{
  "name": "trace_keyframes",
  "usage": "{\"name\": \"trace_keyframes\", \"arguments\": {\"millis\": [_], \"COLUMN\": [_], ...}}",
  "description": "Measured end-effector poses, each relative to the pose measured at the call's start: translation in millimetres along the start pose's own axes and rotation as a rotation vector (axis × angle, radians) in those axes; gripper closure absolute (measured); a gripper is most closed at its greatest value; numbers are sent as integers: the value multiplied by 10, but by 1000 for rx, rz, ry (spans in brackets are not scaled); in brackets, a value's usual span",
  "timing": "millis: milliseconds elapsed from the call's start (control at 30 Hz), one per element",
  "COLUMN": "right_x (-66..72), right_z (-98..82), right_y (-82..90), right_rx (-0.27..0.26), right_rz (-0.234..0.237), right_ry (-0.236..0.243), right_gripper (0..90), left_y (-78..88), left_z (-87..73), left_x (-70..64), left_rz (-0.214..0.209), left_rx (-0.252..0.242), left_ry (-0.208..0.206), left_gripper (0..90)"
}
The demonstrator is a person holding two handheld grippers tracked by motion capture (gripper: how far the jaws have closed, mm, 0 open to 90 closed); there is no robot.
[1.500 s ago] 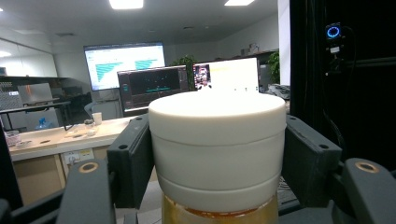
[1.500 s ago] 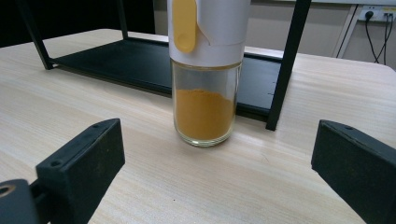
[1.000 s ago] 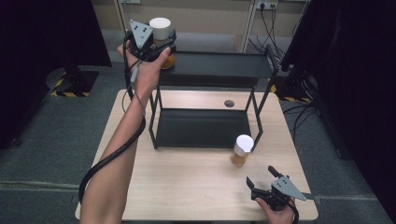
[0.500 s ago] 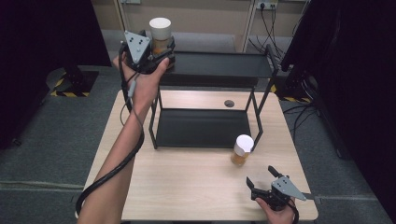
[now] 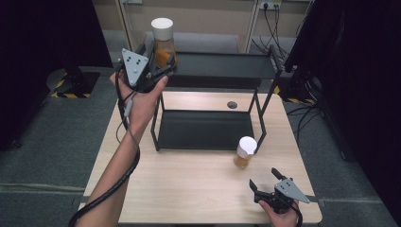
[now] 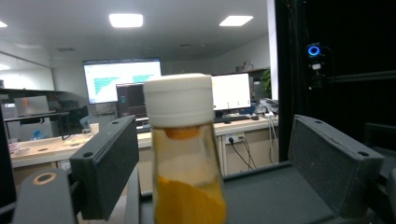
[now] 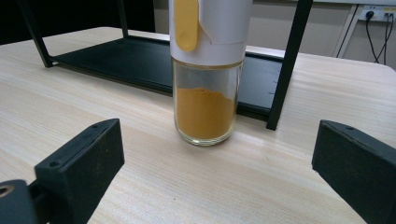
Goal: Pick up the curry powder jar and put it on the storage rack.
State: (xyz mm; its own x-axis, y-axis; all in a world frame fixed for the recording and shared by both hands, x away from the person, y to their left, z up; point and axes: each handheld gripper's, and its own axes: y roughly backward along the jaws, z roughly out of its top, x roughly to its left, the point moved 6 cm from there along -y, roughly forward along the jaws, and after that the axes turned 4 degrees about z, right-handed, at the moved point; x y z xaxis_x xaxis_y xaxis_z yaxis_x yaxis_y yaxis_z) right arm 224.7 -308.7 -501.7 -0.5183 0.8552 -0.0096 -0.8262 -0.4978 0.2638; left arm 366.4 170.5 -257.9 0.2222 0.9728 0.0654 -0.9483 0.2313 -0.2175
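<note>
A glass jar of orange powder with a white cap (image 5: 163, 40) stands on the left end of the black rack's top shelf (image 5: 222, 66). My left gripper (image 5: 160, 60) reaches it from the near left. Its jaws have just been opening, and in the left gripper view the jar (image 6: 187, 154) stands between them with a gap on each side of my left gripper (image 6: 217, 140). A second such jar (image 5: 245, 151) stands on the table by the rack's front right leg. My right gripper (image 5: 263, 177) rests open just short of it, and this jar (image 7: 208, 93) faces my right gripper (image 7: 217, 128).
The two-tier black metal rack has a bare bottom shelf (image 5: 203, 130) and thin legs (image 7: 285, 70). The wooden table (image 5: 189, 189) has a cable hole (image 5: 231, 104) behind the rack. Dark curtains flank both sides, and a cable trails along the left forearm.
The left hand has drawn back towards me and sunk a little, while the jar stays standing on the top shelf. The right gripper and the table jar have not moved.
</note>
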Motion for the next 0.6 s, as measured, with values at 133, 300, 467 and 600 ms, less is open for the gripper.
{"name": "trace_keyframes", "arguments": {"millis": [133,300,467,600], "right_x": [-1,-1,3,1], "right_z": [2,3,3,2], "right_y": [0,-1,-1,-1], "right_rx": [2,3,3,2], "right_rz": [1,1,1,1], "right_ry": [0,1,2,3], "right_gripper": [27,27,27,27], "left_y": [97,235,368,477], "left_z": [-70,-165,-253,-335], "left_x": [-27,-77,-128,-165], "left_rz": [-5,-24,-51,-64], "left_rx": [8,-1,-4,-15], "left_ry": [8,13,5,6], "left_gripper": [158,157,156,155]}}
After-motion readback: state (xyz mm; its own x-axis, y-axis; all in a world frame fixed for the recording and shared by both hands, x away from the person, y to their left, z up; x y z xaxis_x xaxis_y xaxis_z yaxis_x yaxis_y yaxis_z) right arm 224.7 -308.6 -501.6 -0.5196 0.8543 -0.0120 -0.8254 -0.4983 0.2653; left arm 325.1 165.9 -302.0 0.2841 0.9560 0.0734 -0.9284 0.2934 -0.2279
